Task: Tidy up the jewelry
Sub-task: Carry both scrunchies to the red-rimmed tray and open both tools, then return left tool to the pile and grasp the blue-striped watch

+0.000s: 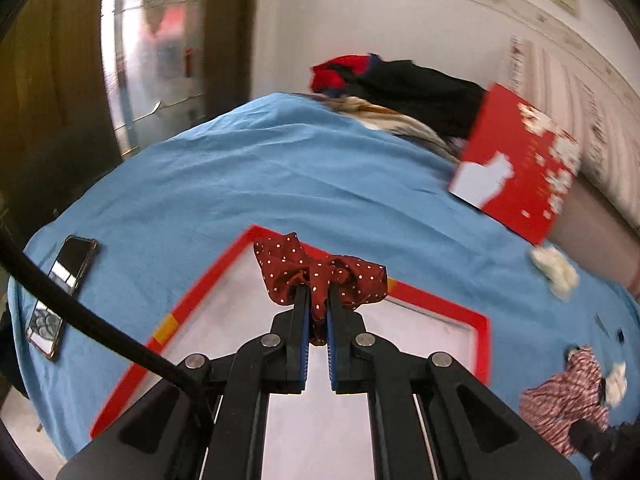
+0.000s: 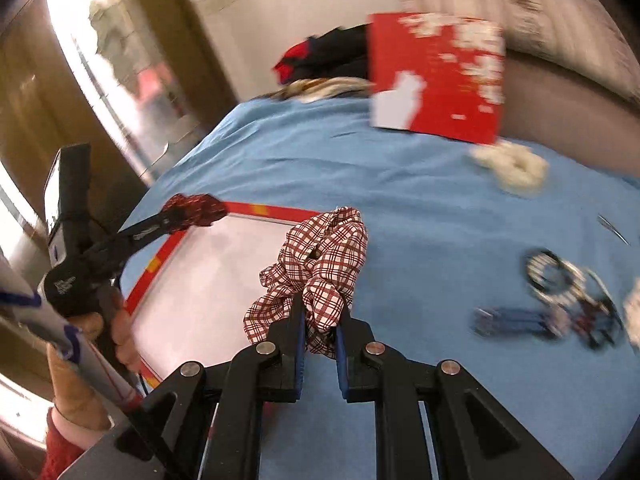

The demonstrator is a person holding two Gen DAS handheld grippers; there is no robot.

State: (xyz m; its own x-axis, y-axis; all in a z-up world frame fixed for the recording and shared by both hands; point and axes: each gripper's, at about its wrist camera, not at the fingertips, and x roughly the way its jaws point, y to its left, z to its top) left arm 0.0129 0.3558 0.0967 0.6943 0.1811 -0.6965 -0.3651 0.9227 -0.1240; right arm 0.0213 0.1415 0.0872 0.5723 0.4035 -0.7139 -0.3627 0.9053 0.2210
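A: What do the grippers hold?
B: Left gripper [image 1: 318, 300] fingers clamp a dotted scrunchie [image 1: 320, 274] above the red-rimmed tray [image 1: 440, 304]; right gripper [image 2: 320, 316] fingers clamp a plaid scrunchie [image 2: 316, 268] just right of it.
A: Risks?
B: Slack cloth may slip; the cream scrunchie [image 2: 512, 166] and hair ties [image 2: 560, 276] wait far right.
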